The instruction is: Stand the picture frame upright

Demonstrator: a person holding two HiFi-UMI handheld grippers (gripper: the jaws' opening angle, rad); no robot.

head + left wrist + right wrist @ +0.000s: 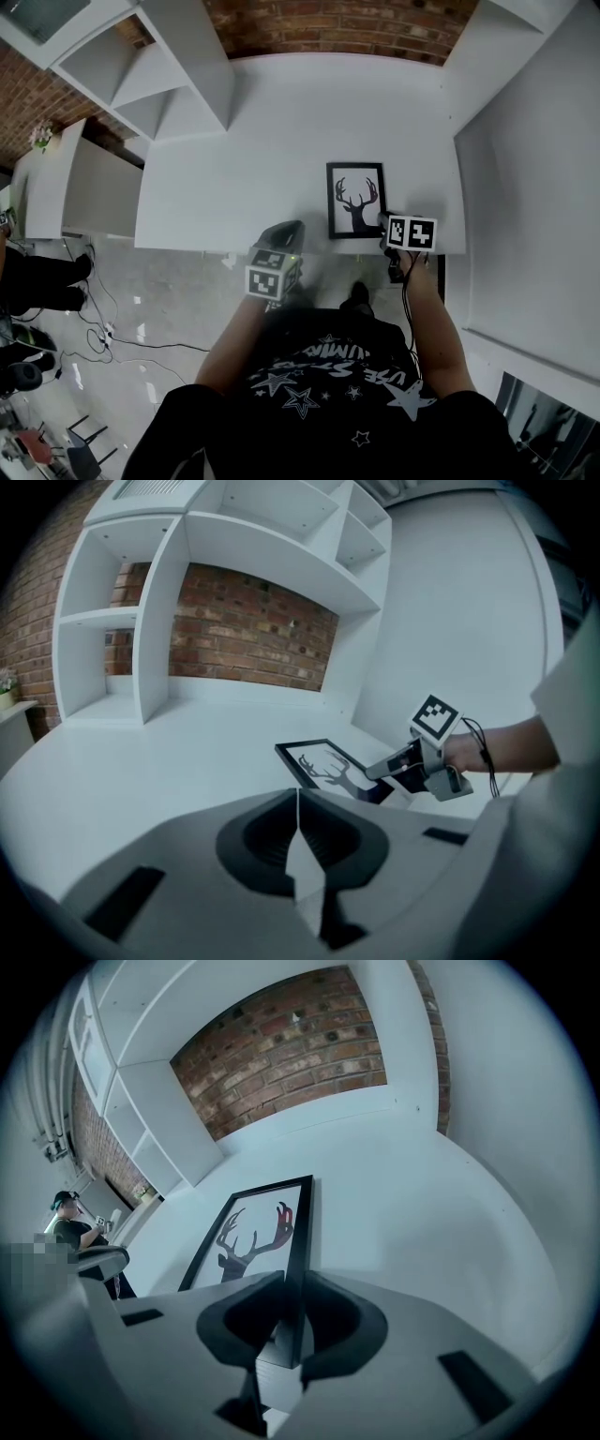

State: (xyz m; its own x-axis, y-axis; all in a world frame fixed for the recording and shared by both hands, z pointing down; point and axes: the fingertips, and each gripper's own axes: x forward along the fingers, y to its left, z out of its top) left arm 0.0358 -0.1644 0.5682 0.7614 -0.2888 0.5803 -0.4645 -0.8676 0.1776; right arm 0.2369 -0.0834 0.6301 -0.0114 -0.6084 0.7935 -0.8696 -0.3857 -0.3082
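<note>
The black picture frame (356, 199) with a deer silhouette lies on the white table (253, 141) near its front edge, right of centre. My right gripper (384, 223) is at the frame's near right corner. In the right gripper view the frame's right edge (298, 1232) runs between the jaws of my right gripper (289, 1283), which close on it. My left gripper (286, 230) hovers at the table's front edge, left of the frame, shut and empty. The left gripper view shows the frame (323, 766) ahead to the right, with the right gripper (380, 769) on its corner.
A white shelf unit (159, 66) stands at the table's back left, against a brick wall (337, 28). A white wall panel (525, 187) borders the table on the right. A person (70, 1227) stands far off at the left. Cables (103, 333) lie on the floor.
</note>
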